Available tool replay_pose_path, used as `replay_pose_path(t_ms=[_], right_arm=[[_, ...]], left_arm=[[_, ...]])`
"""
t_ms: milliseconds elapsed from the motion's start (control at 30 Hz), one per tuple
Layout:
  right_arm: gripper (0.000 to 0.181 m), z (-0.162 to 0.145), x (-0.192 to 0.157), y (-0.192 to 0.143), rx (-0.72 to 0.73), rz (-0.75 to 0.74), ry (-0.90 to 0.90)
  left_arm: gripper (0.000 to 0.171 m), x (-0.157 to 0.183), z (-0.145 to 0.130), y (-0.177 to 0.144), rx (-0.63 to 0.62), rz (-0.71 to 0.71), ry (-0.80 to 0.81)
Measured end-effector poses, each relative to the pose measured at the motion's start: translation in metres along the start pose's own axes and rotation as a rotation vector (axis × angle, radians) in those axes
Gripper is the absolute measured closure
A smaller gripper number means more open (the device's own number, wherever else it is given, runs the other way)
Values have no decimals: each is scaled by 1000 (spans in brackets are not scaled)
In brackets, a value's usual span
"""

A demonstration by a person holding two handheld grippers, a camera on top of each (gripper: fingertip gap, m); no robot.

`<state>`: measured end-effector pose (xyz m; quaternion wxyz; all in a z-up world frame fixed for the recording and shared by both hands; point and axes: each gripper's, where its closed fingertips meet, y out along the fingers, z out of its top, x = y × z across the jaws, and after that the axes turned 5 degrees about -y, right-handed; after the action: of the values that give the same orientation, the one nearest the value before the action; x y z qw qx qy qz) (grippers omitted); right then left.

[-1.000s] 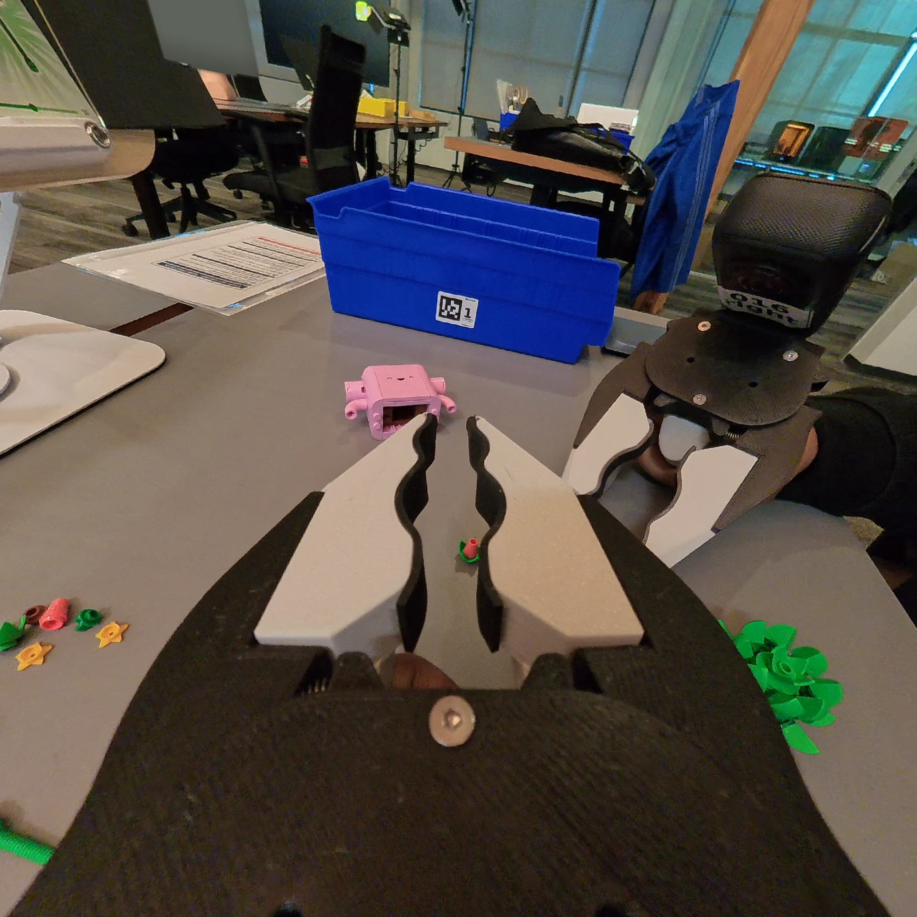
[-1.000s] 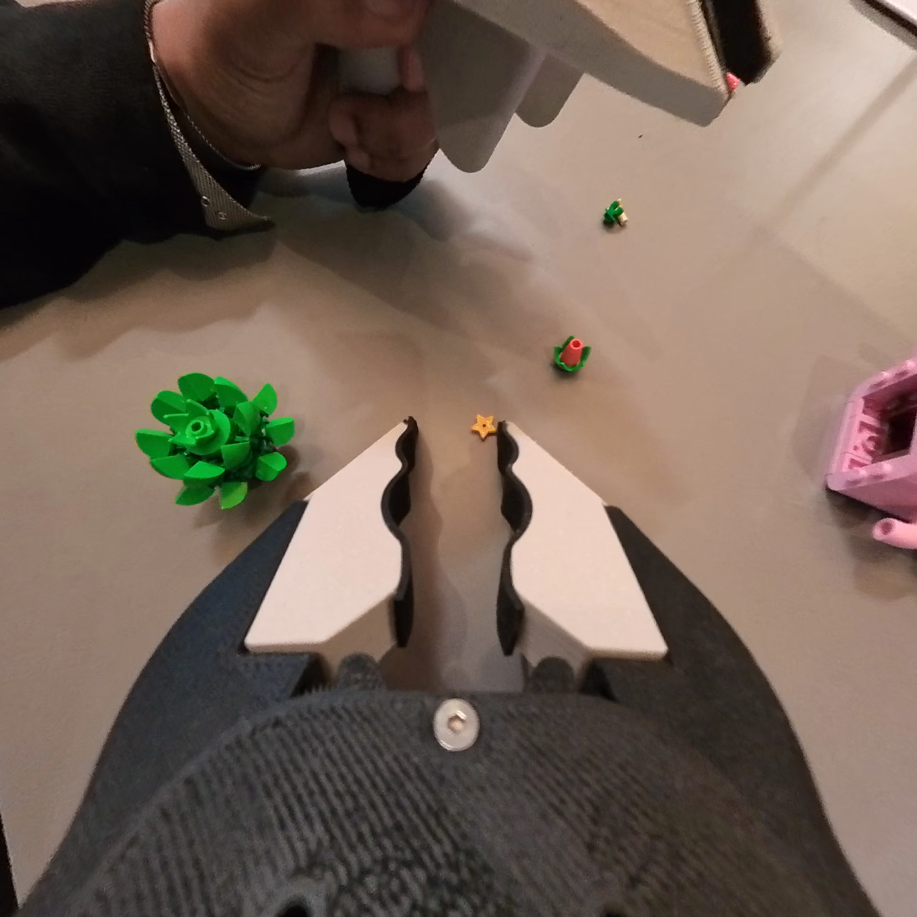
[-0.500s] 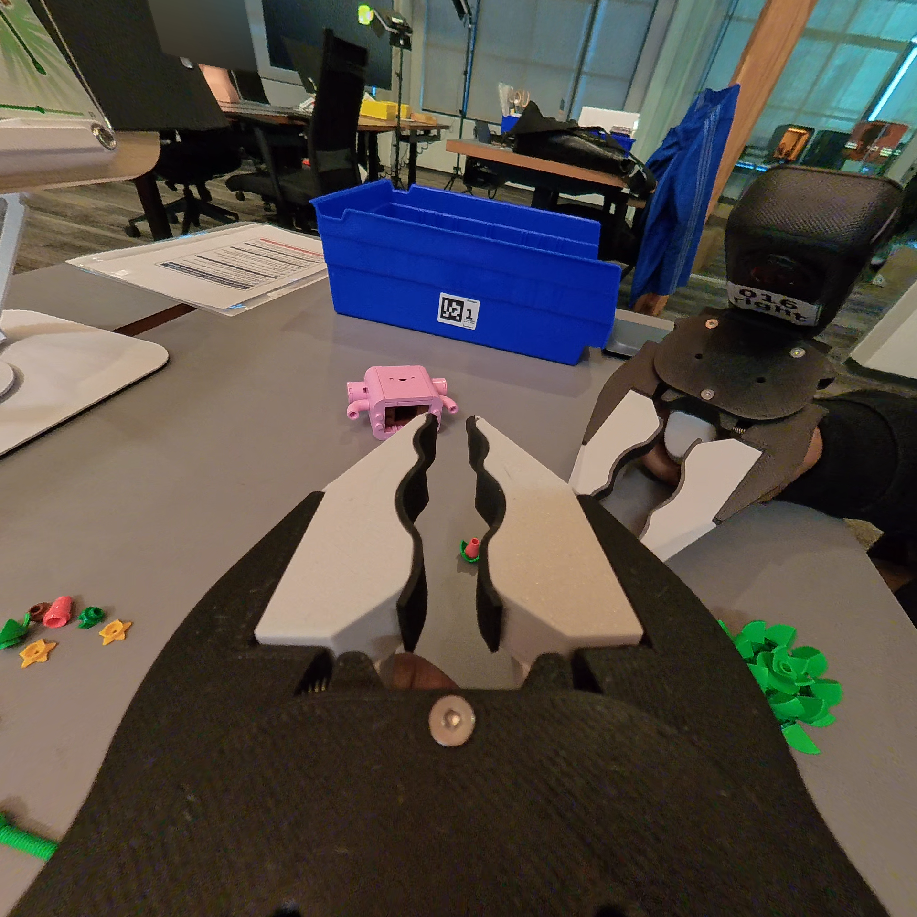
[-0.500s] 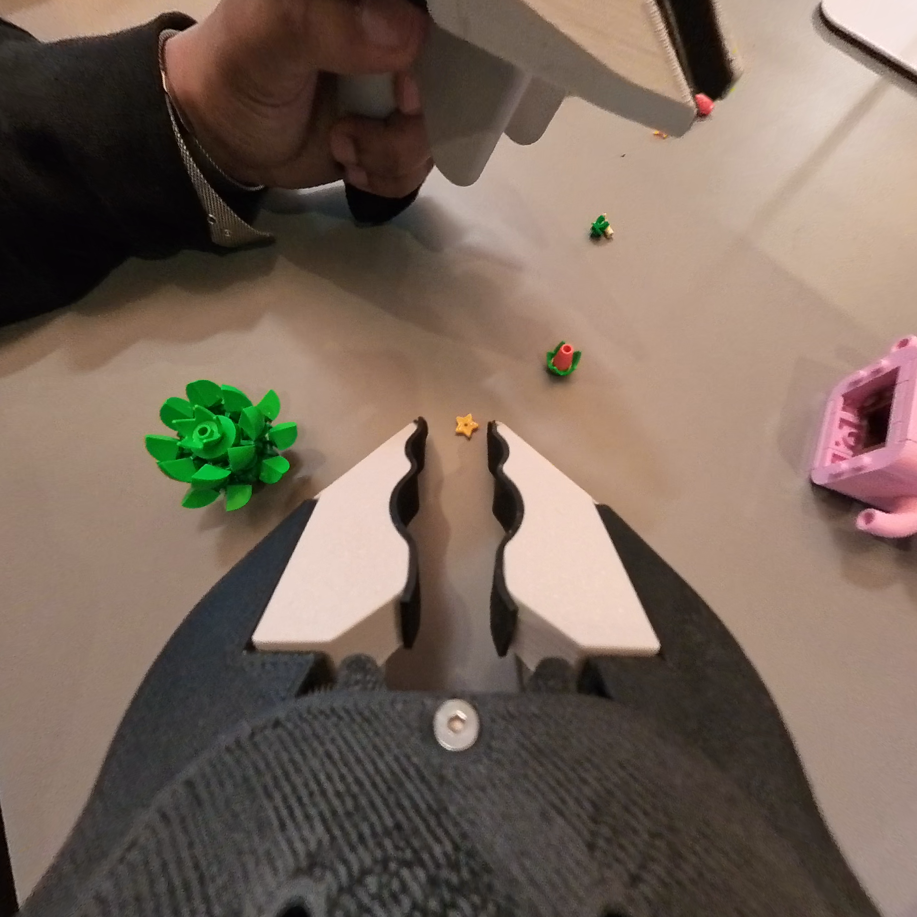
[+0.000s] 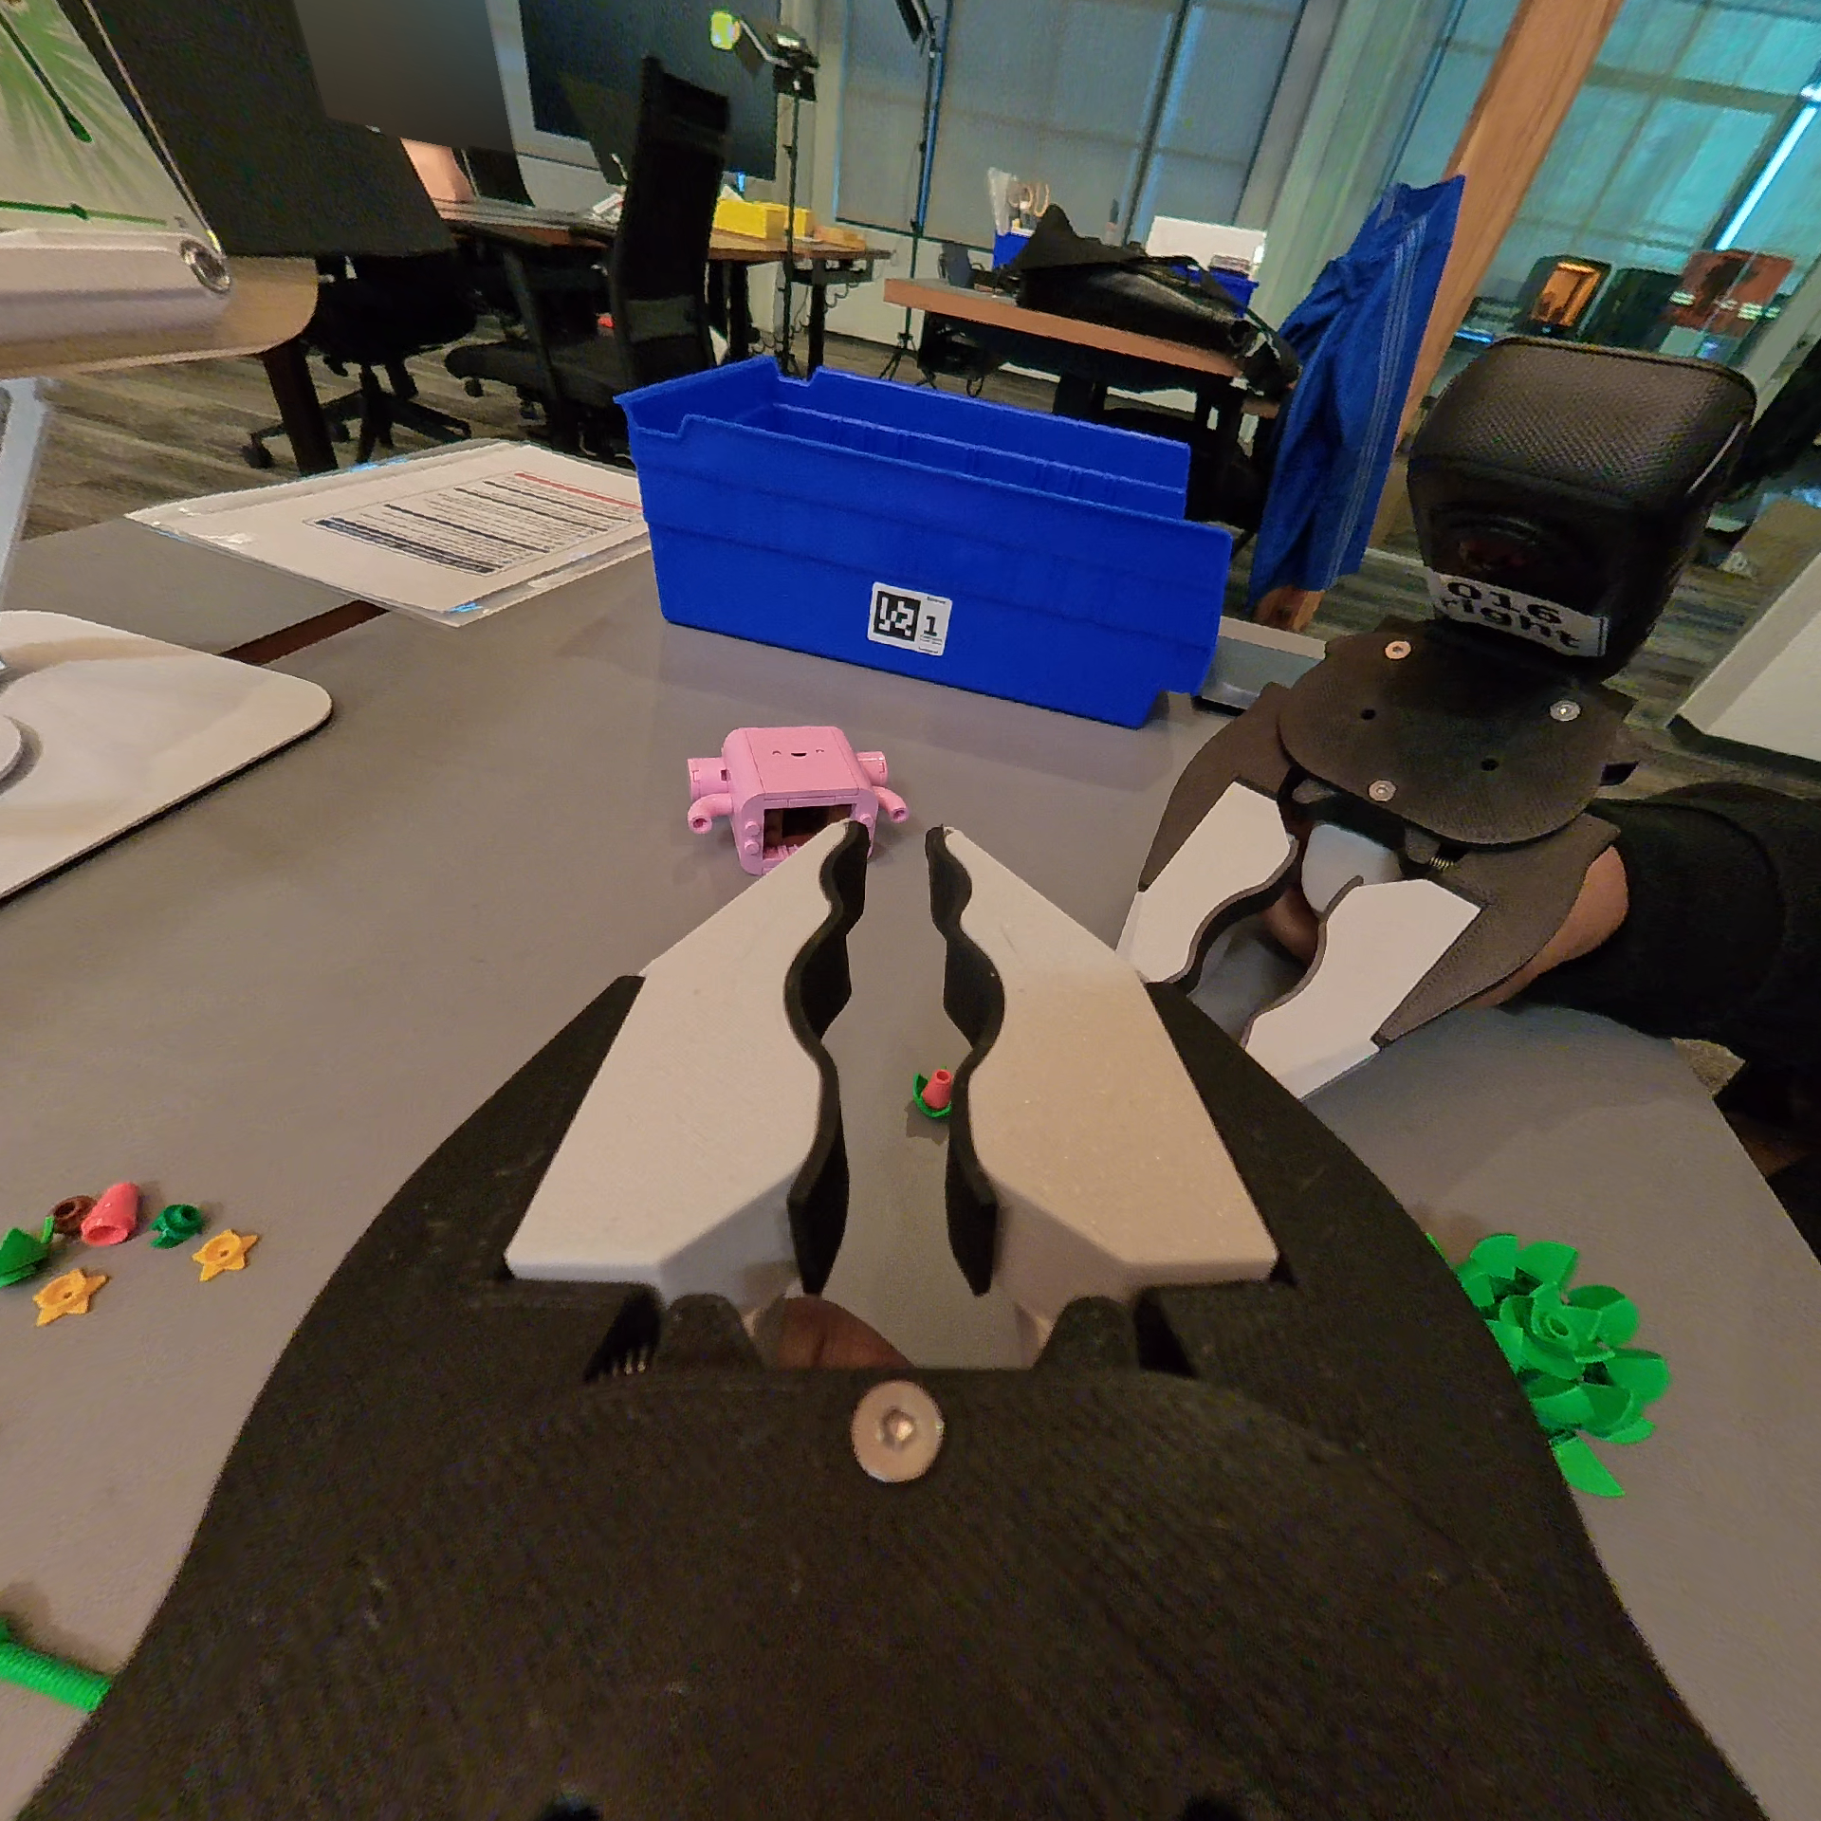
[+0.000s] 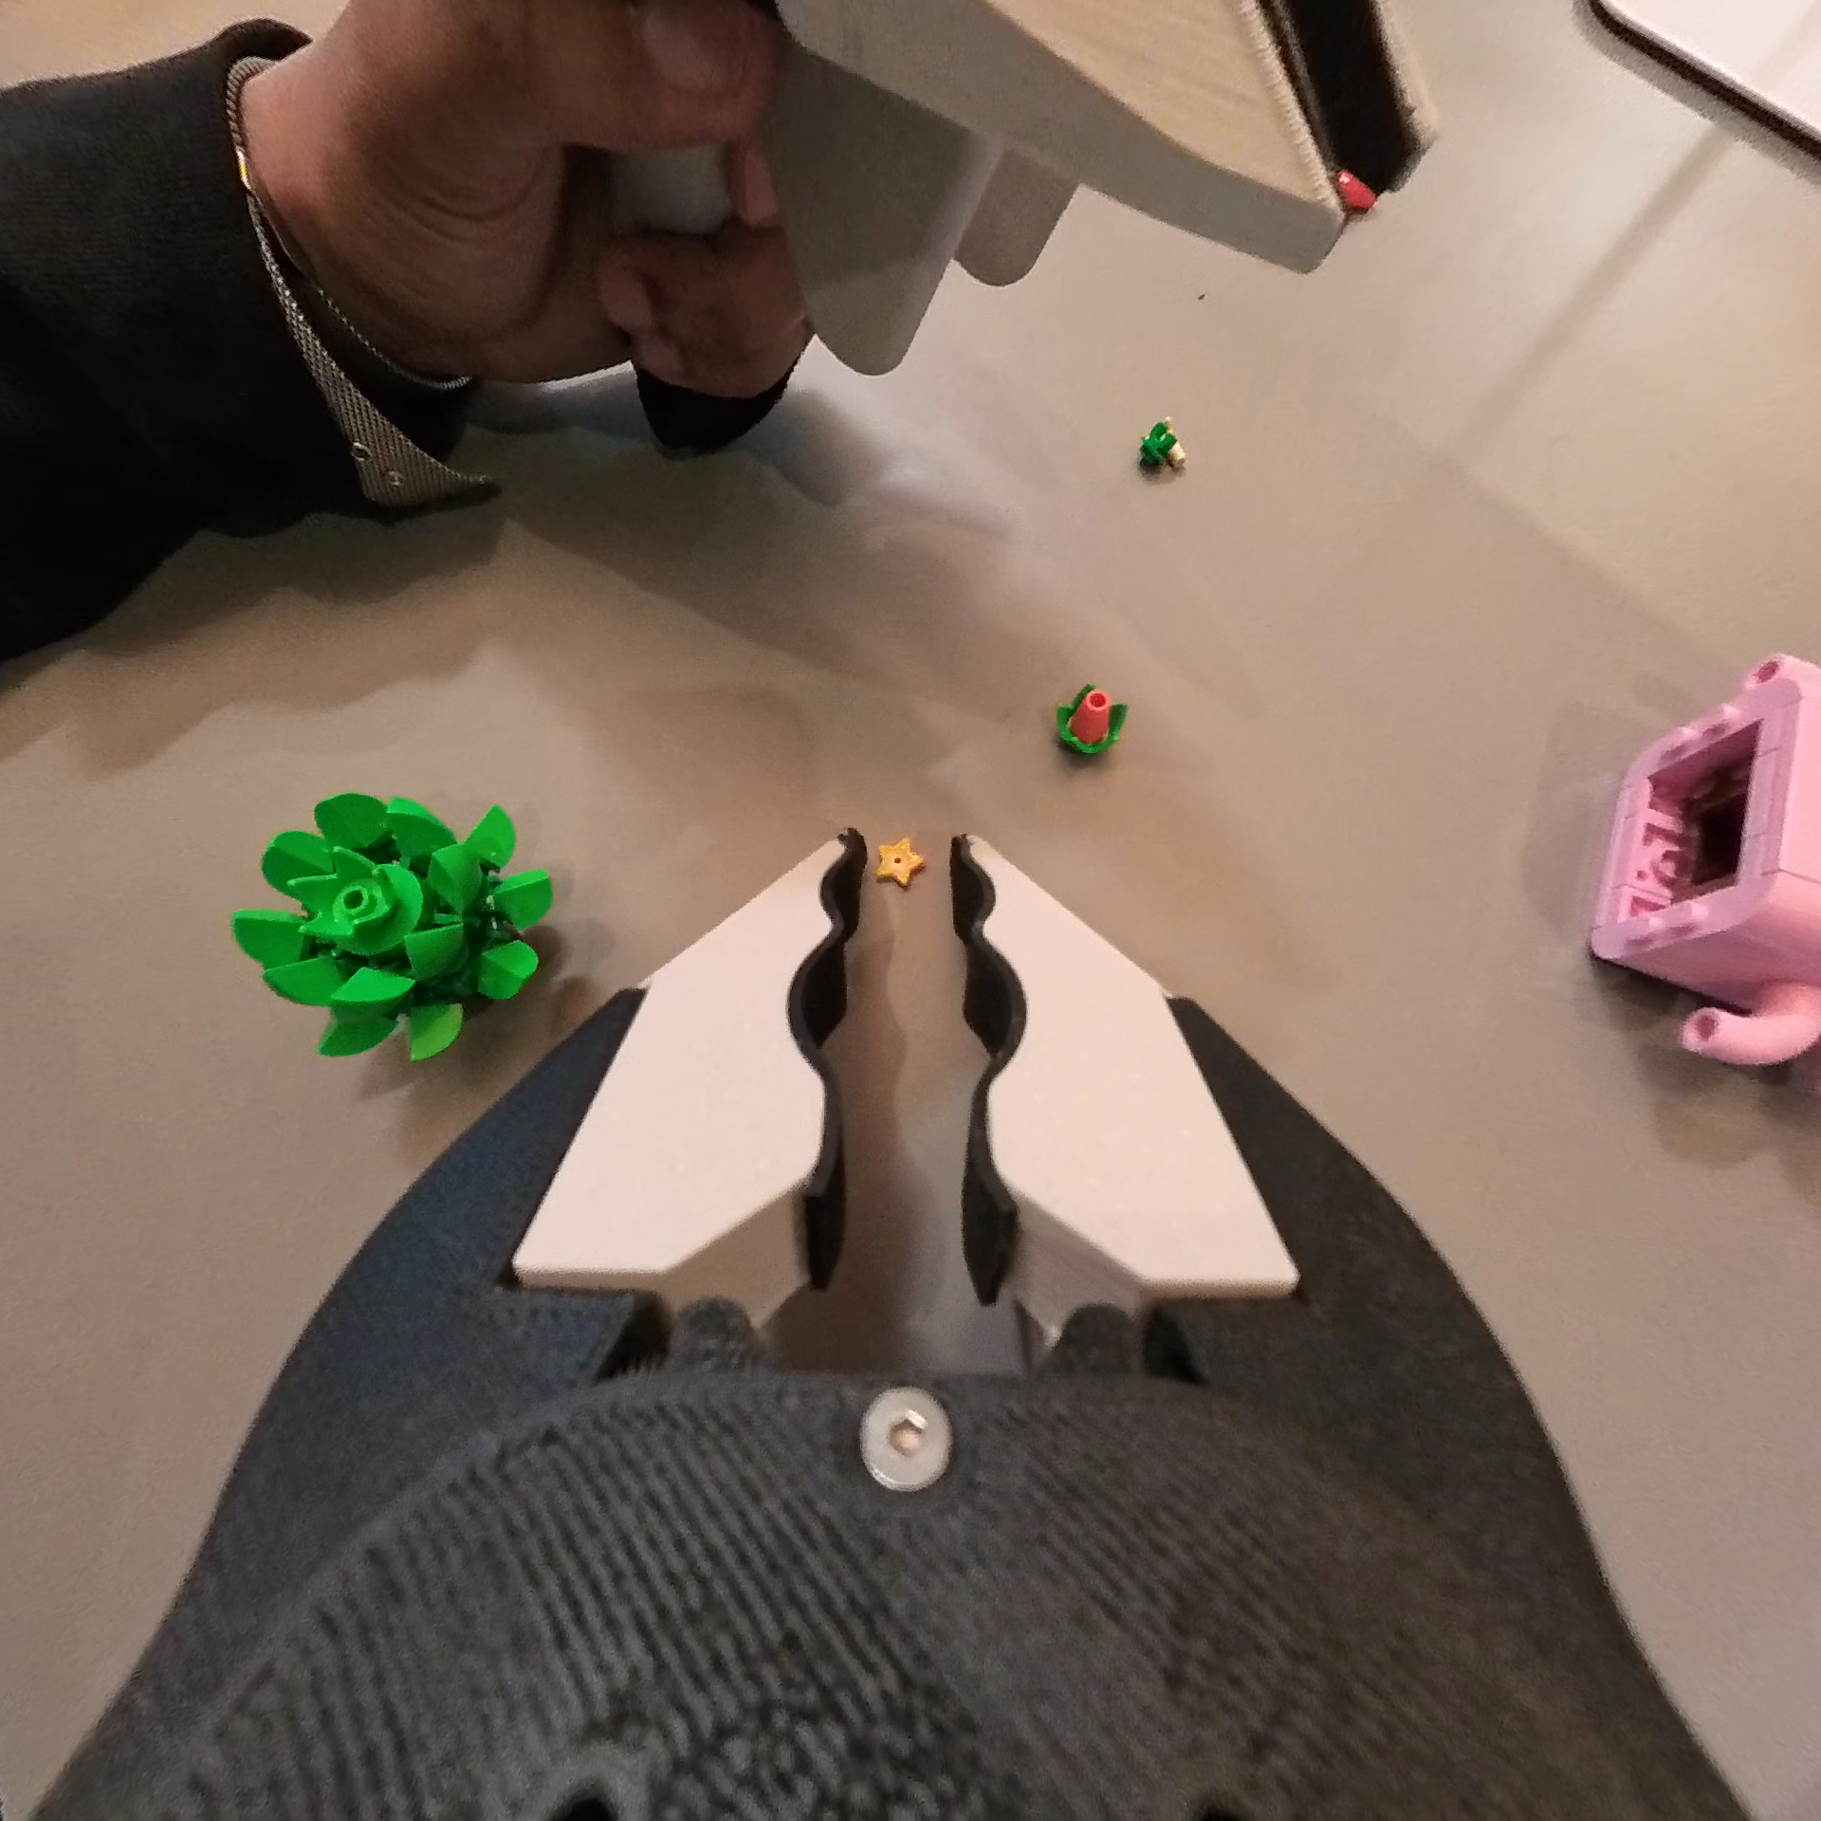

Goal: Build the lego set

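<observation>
My right gripper [image 6: 899, 843] is open with a narrow gap, low over the grey table. A small yellow star piece [image 6: 899, 864] lies between its fingertips, apparently untouched. A red bud on a green base [image 6: 1091, 719] stands just beyond to the right; in the left wrist view it shows between my left fingers [image 5: 934, 1092]. My left gripper [image 5: 897, 838] is open and empty, held above the table and pointing at the pink box-shaped pot [image 5: 793, 788], which shows at the right edge of the right wrist view [image 6: 1715, 857]. A green leaf cluster [image 6: 389, 921] lies left of the right gripper.
A blue bin [image 5: 916, 532] stands behind the pot. Loose small pieces [image 5: 108, 1217] and yellow stars [image 5: 225, 1253] lie at the left, a green rod [image 5: 39, 1675] at bottom left. A monitor base [image 5: 118, 729] and paper sheet [image 5: 424, 522] sit far left. A tiny green piece [image 6: 1161, 445] lies farther off. One gripper's finger ends stand about 10 centimeters off the other's. The green rod [image 5: 39, 1675] is about 20 centimeters from both grippers' fingertips.
My right gripper has moved forward so the yellow star now lies between its tips, and its jaws have narrowed. My left gripper has barely moved.
</observation>
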<state>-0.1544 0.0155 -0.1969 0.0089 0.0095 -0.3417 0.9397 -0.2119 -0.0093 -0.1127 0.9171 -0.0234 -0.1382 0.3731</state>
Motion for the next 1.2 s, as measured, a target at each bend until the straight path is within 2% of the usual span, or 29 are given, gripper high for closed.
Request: replay_pose_path(t_ms=[667,900,1067,1200], right_arm=[[173,-3,-2,3,-29,-8,-42],[174,12,29,-8,-14,-107,-152],[174,29,41,-5,51,56,-191],[174,38,36,-8,109,211,-318]], left_arm=[[161,0,0,0,2,-2,-3],[162,-7,1,-1,4,36,-5],[162,-18,-2,-4,-16,84,-30],[162,-26,-2,-8,-18,111,-58]])
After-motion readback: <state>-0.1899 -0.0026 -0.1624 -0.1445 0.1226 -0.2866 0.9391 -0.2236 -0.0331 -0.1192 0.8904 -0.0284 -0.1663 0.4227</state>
